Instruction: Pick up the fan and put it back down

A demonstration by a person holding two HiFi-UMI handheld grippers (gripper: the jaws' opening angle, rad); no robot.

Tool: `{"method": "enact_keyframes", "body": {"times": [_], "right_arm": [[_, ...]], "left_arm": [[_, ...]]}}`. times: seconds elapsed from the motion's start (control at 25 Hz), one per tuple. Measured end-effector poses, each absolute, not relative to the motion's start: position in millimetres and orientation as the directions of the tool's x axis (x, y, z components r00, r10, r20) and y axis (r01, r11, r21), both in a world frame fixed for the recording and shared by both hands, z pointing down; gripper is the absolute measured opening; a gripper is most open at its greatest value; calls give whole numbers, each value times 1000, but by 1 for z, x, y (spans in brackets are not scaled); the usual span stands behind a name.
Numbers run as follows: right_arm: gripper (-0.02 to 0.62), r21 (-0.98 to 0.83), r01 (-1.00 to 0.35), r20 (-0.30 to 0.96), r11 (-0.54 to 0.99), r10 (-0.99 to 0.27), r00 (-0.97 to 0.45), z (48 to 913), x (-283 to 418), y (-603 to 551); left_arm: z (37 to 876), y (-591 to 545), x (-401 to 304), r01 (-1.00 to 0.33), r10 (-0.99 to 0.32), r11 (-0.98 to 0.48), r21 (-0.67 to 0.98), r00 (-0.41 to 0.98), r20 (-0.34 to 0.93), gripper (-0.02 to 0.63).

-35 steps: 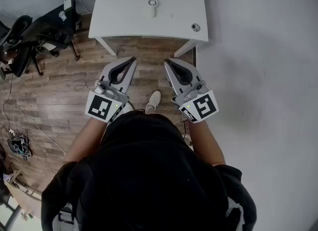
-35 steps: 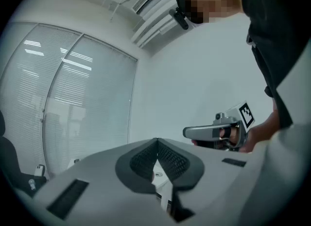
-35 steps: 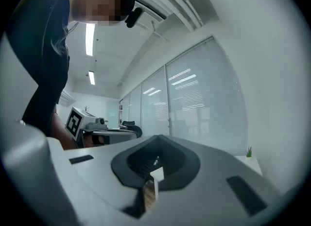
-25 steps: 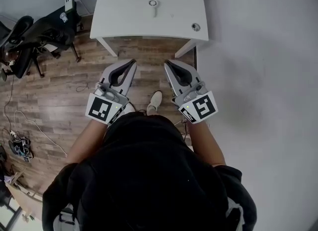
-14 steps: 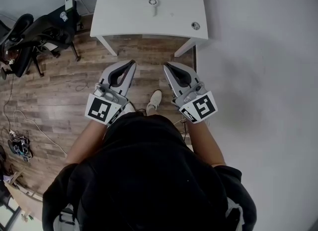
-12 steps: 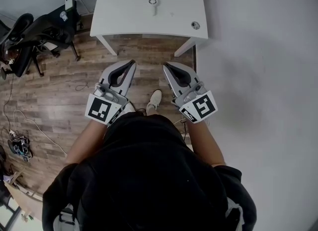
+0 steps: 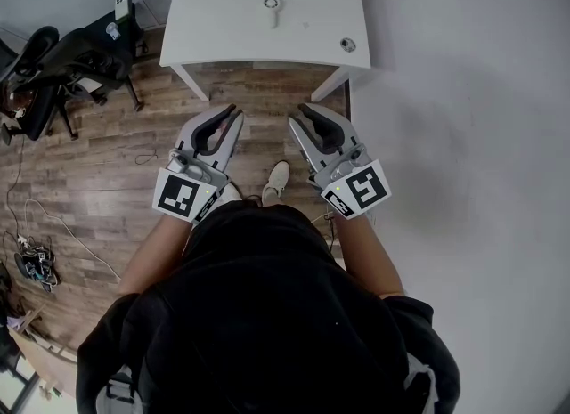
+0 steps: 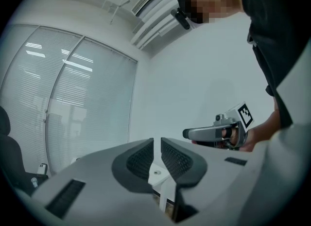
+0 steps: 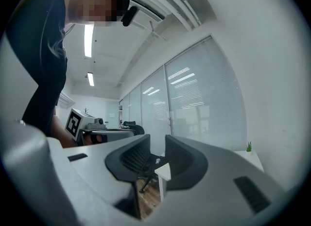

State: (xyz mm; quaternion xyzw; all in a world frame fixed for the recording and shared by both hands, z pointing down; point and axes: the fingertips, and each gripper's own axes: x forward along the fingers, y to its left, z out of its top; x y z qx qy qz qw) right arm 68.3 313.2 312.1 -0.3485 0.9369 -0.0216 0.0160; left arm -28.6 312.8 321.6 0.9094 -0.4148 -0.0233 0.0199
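Well beyond left gripper (image 7: 228,114) and right gripper (image 7: 301,116), empty jaws newly ajar: fan (image 7: 272,10) on table (image 7: 227,34).

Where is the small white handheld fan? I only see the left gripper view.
Observer: In the head view, the small white handheld fan lies mid-table on the white rectangular table.
Operator: Are the grippers close?
Observer: No. The left gripper and right gripper hang over the brown wood floor, short of the table.
Operator: Right jaws?
Observer: Slightly apart, nothing between; both grippers' jaws have just been opening.
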Motion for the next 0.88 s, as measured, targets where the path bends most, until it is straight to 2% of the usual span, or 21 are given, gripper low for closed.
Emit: {"method": "enact_keyframes", "body": {"times": [0.08, 0.2, 0.4, 0.6, 0.88], "right_arm": [[149, -58, -657, -11, 752, -658, -753, 311, 70, 311], [224, -64, -661, -7, 748, -662, -749, 311, 71, 304], [317, -69, -650, 3, 757, -652, -758, 314, 69, 297], [345, -67, -647, 11, 760, -648, -762, 315, 69, 287], [347, -64, -645, 10, 762, -646, -764, 317, 85, 267]], "left_arm": [[317, 312, -28, -748, -751, -661, 62, 659, -46, 80], [323, 307, -31, -751, -754, -656, 77, 657, -16, 168], [326, 297, -38, -764, -767, -639, 89, 641, -9, 283], [329, 286, -42, -767, -769, -636, 89, 639, 4, 310], [332, 267, -30, -772, -774, -630, 83, 633, 9, 314]]}}
